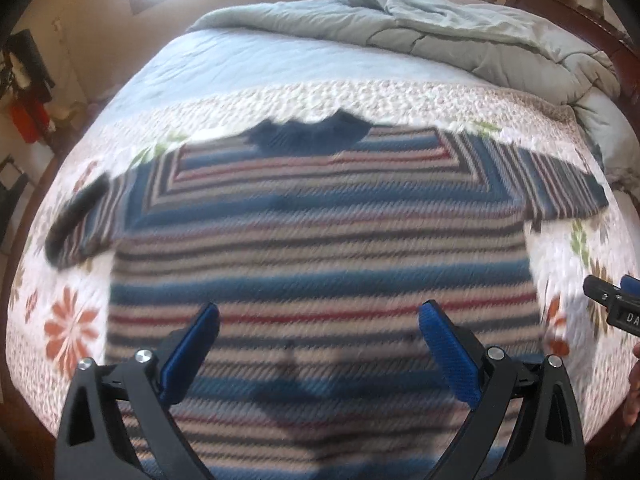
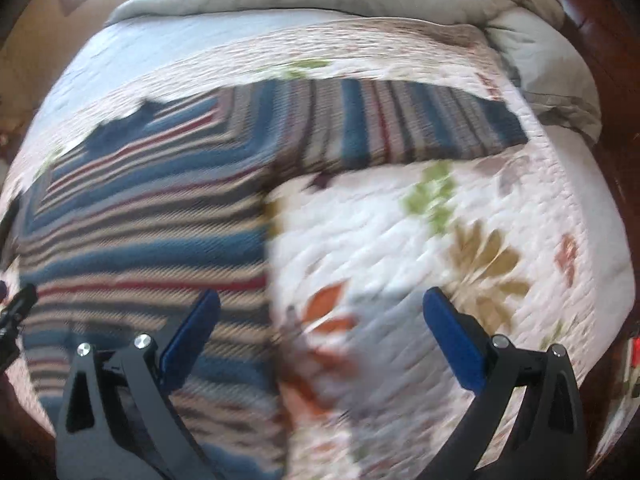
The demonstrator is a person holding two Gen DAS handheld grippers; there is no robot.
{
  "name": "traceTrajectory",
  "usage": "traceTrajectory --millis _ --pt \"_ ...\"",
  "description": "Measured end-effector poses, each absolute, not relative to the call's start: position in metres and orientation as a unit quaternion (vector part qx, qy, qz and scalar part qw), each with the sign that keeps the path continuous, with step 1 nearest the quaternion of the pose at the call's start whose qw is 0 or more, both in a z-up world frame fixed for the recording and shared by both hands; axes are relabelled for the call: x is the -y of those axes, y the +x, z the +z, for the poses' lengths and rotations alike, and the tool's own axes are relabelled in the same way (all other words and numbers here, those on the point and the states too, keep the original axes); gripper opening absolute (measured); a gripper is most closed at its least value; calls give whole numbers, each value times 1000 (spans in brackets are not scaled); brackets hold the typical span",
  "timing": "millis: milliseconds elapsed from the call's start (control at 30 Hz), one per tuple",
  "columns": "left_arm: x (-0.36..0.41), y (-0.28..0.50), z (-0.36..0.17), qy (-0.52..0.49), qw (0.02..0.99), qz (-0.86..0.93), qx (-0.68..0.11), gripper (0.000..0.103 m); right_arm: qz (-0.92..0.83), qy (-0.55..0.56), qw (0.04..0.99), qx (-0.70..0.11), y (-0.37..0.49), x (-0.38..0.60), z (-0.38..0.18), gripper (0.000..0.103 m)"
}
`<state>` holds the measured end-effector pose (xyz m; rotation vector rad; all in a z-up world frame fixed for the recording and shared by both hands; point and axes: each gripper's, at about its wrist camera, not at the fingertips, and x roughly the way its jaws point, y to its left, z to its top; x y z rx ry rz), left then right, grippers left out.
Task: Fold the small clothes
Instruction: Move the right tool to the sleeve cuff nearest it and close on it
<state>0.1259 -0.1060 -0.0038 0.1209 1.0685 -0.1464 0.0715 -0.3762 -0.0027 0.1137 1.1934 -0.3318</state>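
From the left wrist view, the striped sweater (image 1: 320,216) is seen spread flat on the floral quilt (image 1: 72,320), collar toward the far side of the bed, both sleeves stretched out to the sides. No fold is seen anywhere in it; the folding is judged not yet begun. The left gripper (image 1: 318,322) is held above the lower body of the garment, jaws spread wide, nothing caught between the blue pads (image 1: 192,356). At the right edge, the tip of the right gripper (image 1: 612,300) is glimpsed just beside the sweater's side hem. A crumpled grey comforter (image 1: 460,28) is piled at the head of the bed, well apart from the work.

From the right wrist view, heavily blurred, the sweater (image 2: 152,216) is found in the left half of the frame, its right sleeve (image 2: 400,128) laid out straight across the quilt (image 2: 480,240). The right gripper (image 2: 320,318) is poised over the garment's side edge, jaws wide, empty. Everything is judged left to do: sleeves in, body folded over.
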Motion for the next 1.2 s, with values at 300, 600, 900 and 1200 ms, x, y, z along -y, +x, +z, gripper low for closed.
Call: traceTrajectory --millis 300,600,900,1200 --pt "197 189 -25 61 851 -91 -514 100 -206 138 770 -588 136 529 -32 101" --pt "255 209 -50 85 839 -116 -525 100 -271 171 742 -589 160 633 -65 101" --pt "244 212 -56 99 840 -101 -524 100 -270 212 743 -574 179 678 -89 100" --pt "204 211 -55 100 841 -79 -525 100 -238 222 792 -516 181 651 -56 12"
